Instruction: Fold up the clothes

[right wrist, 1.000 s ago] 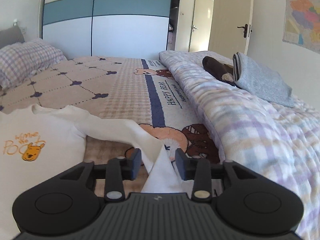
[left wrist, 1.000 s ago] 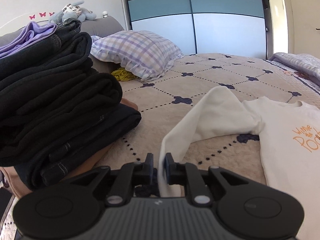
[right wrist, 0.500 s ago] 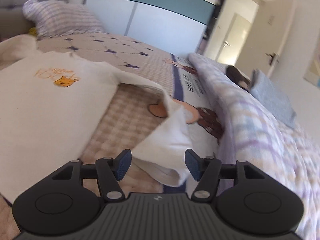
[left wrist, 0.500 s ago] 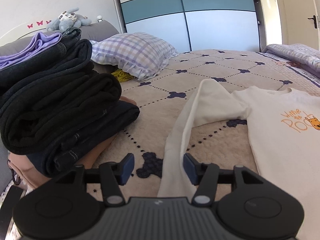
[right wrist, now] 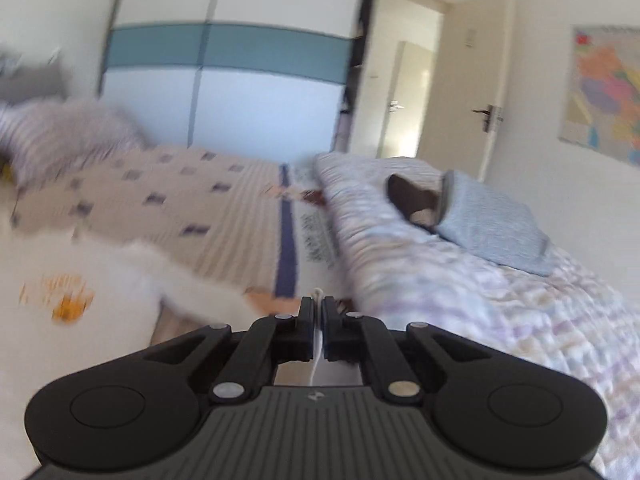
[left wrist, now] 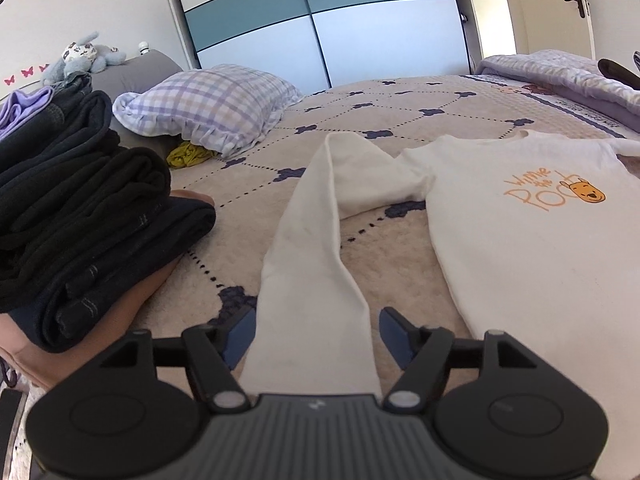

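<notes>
A white long-sleeved sweatshirt point(left wrist: 520, 232) with an orange Pooh print lies flat on the bed. Its left sleeve point(left wrist: 316, 264) runs down between the wide-open jaws of my left gripper point(left wrist: 318, 334), which does not clamp it. In the blurred right wrist view the sweatshirt point(right wrist: 60, 280) lies at the left, and my right gripper point(right wrist: 318, 312) is shut on a thin white edge of the right sleeve point(right wrist: 208, 292).
A tall stack of folded dark clothes point(left wrist: 80, 208) stands at the left. A checked pillow point(left wrist: 208, 108) lies behind it. A folded plaid quilt point(right wrist: 460, 280) with a blue-grey folded garment point(right wrist: 492, 228) fills the right side. Wardrobe doors point(left wrist: 320, 28) stand beyond the bed.
My left gripper opened and let the left sleeve drop onto the bed. My right gripper opened, then closed again on the right sleeve's edge and is moving fast.
</notes>
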A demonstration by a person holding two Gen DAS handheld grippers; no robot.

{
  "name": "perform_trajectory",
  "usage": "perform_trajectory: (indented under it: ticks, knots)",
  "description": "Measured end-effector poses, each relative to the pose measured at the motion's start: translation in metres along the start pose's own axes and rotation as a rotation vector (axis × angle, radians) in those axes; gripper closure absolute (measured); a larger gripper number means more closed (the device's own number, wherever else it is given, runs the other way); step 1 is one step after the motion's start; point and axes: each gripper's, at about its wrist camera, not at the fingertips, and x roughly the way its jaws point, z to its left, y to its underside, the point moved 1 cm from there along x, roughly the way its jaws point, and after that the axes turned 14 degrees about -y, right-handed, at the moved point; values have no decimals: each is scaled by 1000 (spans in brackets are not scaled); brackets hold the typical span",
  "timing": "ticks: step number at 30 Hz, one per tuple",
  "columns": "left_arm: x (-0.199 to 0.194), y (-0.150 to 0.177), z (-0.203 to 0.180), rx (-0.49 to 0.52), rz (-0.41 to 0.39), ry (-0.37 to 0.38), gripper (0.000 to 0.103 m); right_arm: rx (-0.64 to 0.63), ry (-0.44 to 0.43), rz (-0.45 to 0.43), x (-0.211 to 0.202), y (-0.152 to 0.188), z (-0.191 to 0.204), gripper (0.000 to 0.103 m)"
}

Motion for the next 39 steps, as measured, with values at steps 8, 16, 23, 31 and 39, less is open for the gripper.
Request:
perform_trajectory:
  ticks: [8, 16, 23, 31, 39]
  knots:
    - [21, 4, 0, -13, 40, -16, 41, 276, 179, 97, 45, 3, -129, 102]
    - [16, 1, 24, -78, 41, 9, 97, 225, 88, 20, 11, 49, -42, 76]
    - [9, -19, 46, -85, 0, 13, 101, -22, -172, 86, 5, 76, 83, 58]
    - [-10, 20, -5, 105, -33, 20, 34, 66, -338, 172, 24, 105, 144, 51]
    - [3, 22, -17, 78, 3, 20, 68, -23, -301, 228, 55, 119, 172, 42]
